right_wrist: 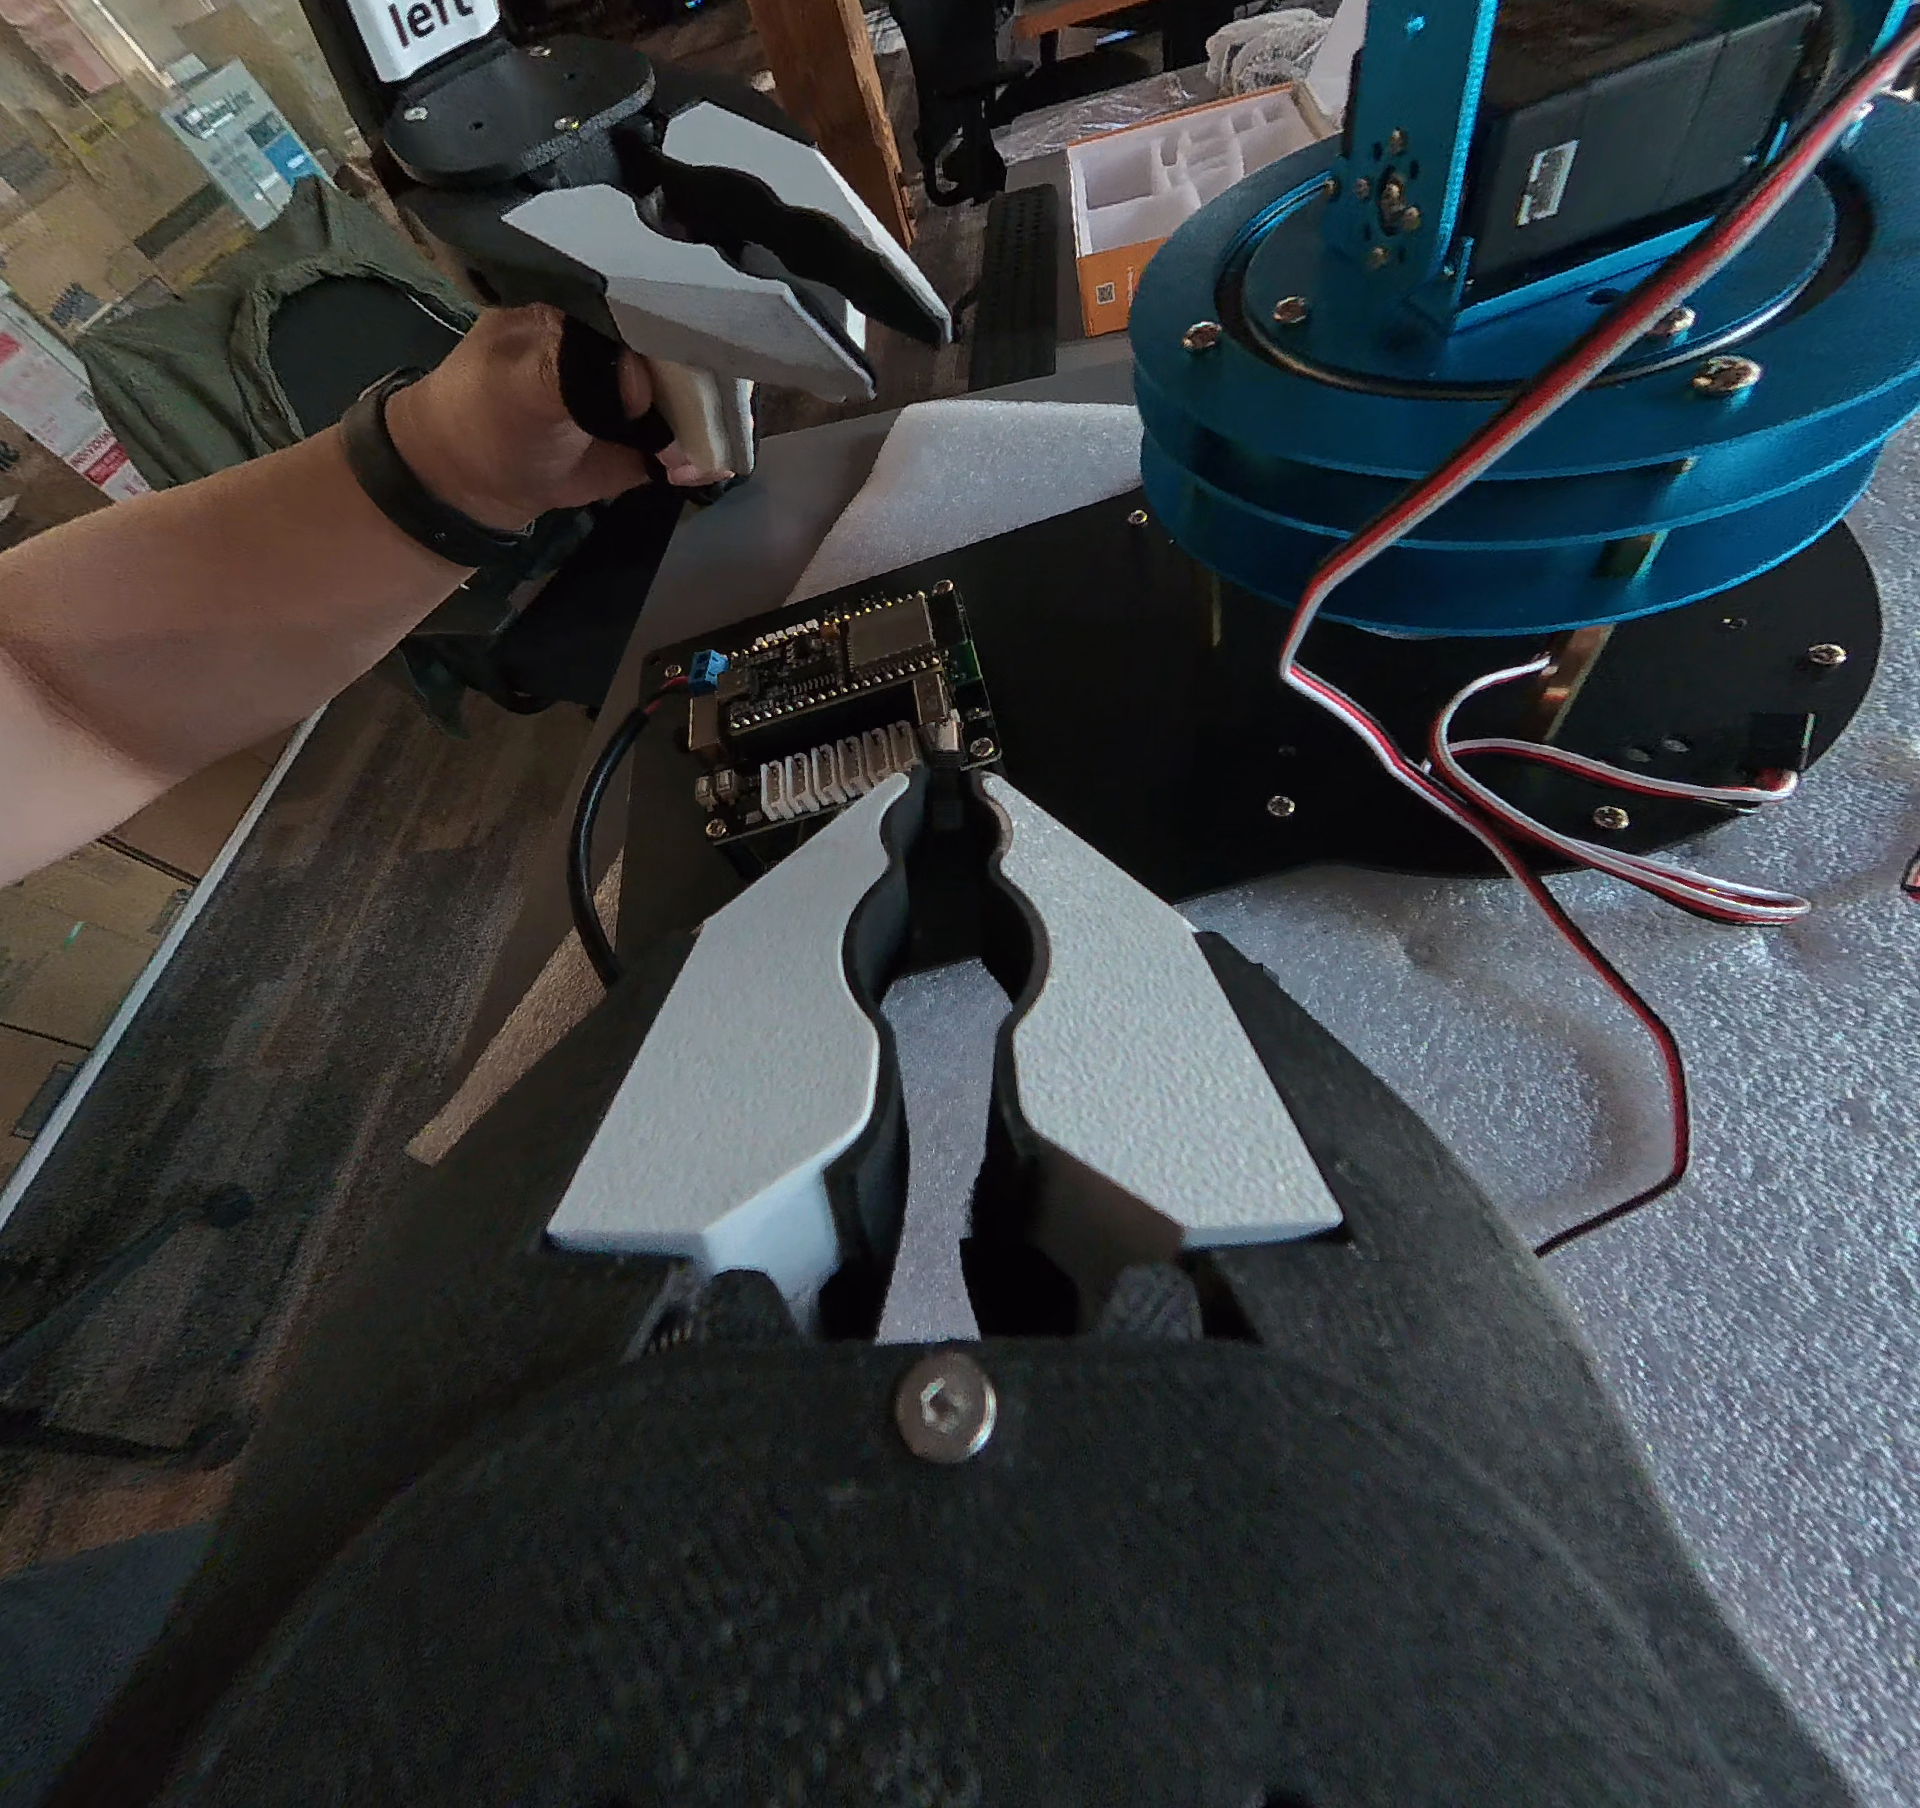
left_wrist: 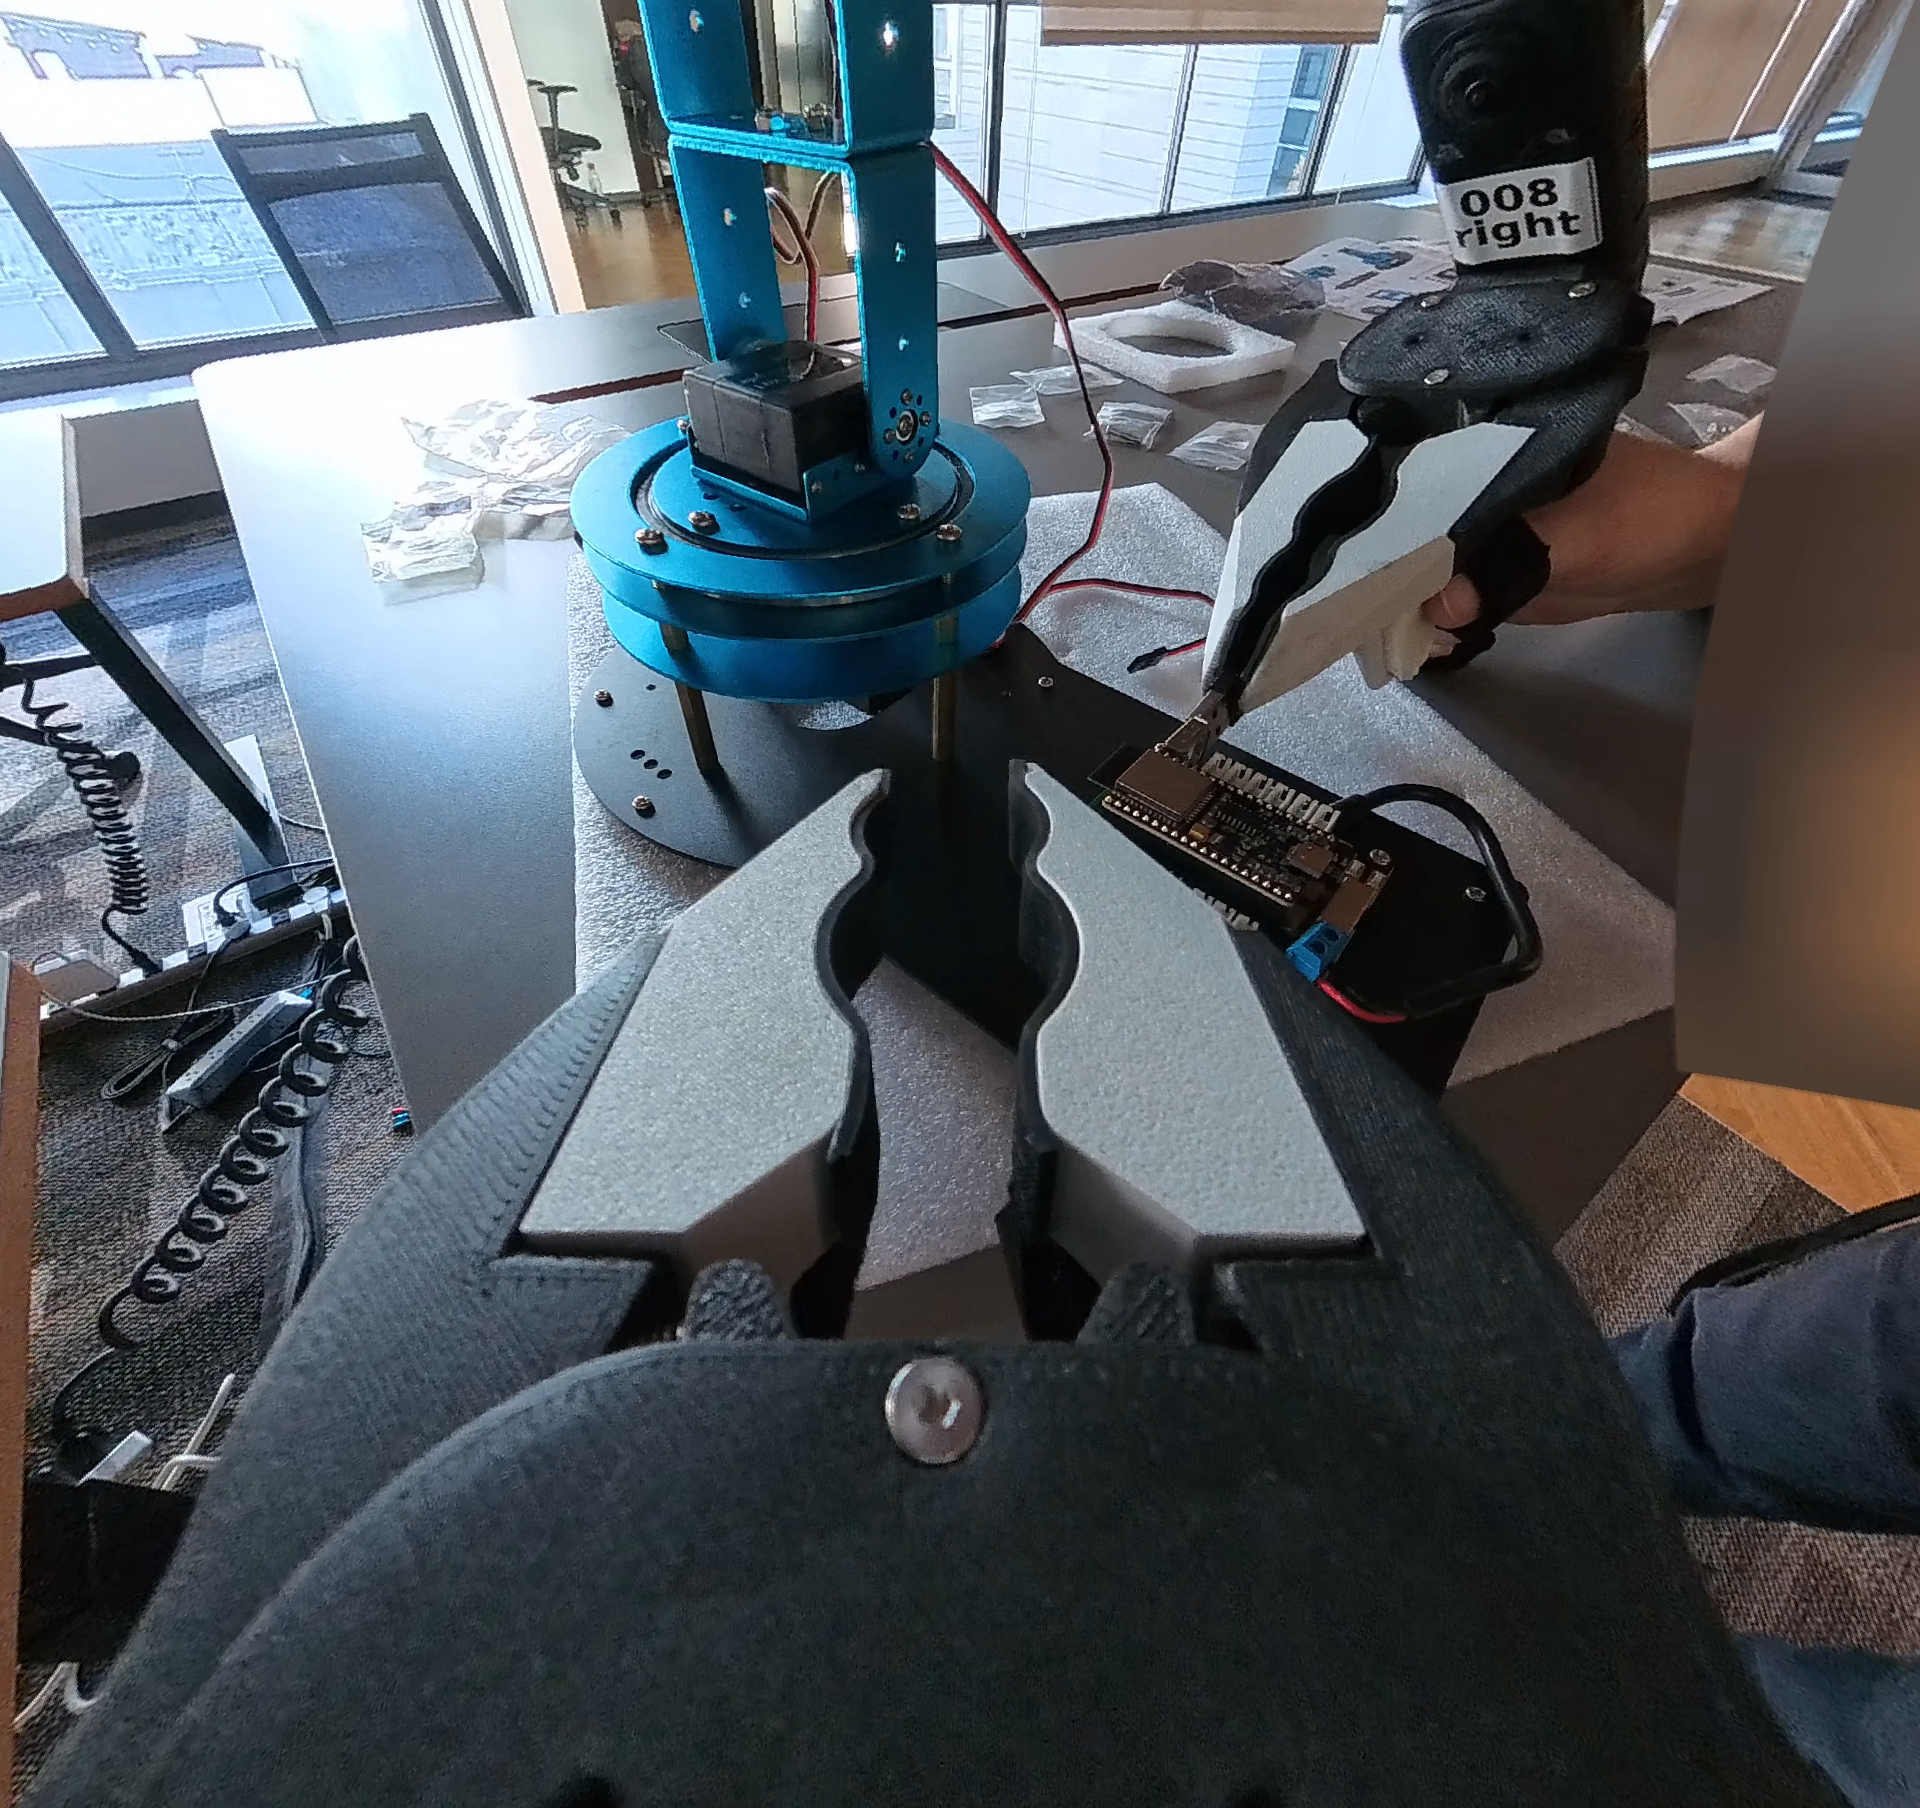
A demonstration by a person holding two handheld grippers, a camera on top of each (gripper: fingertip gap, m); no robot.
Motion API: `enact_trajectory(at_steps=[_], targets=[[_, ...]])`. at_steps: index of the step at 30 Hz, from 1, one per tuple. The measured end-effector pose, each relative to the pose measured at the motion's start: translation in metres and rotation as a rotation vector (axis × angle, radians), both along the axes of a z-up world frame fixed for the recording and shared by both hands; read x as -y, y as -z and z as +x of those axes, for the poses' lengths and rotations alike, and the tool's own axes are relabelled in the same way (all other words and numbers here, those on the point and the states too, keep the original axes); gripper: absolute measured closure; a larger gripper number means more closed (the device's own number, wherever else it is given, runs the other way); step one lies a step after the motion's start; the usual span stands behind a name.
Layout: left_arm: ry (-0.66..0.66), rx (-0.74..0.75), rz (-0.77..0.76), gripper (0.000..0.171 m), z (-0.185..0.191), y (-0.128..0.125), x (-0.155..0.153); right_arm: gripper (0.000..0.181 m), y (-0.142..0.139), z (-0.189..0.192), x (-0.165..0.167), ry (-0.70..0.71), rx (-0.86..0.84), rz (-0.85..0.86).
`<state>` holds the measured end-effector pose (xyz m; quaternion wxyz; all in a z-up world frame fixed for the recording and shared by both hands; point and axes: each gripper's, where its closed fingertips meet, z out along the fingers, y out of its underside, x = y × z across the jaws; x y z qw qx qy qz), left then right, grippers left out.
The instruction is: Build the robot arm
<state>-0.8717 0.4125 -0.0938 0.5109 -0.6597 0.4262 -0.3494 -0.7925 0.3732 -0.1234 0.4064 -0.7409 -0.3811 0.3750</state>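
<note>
A blue metal robot arm [left_wrist: 800, 553] stands on a black base plate [left_wrist: 665, 782] that also carries a circuit board [left_wrist: 1236, 823]. My right gripper [right_wrist: 940, 784] is shut on a small black connector [right_wrist: 945, 802] at the near corner of the board [right_wrist: 842, 698]. It also shows in the left wrist view [left_wrist: 1214, 709], tips down on the board. A red, white and black servo wire [right_wrist: 1455, 511] runs from the arm [right_wrist: 1455, 428]. My left gripper [left_wrist: 951, 782] is open and empty, above the plate in front of the arm's base. It shows in the right wrist view [right_wrist: 902, 358].
A white foam sheet [left_wrist: 1143, 553] lies under the plate on the dark table. A thick black cable [left_wrist: 1496, 885] loops at the board. Small plastic bags [left_wrist: 1127, 423] and a foam frame [left_wrist: 1174, 345] lie behind. Coiled cables [left_wrist: 208, 1187] lie on the floor at left. A cardboard box [right_wrist: 1174, 179] stands beyond. Spacing between my two grippers at the tips: around 10 centimeters.
</note>
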Motion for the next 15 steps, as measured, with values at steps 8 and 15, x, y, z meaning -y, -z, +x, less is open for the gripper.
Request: enact_trajectory(at_steps=[8,15], targets=[[0.021,-0.058,-0.089,0.152,0.004,0.013,0.002,0.175,0.001,0.0,0.001,-0.001,0.014,0.008],[-0.003,-0.128,-0.178,0.152,0.001,0.028,0.009,0.175,0.002,-0.001,0.001,0.001,0.029,0.015]])
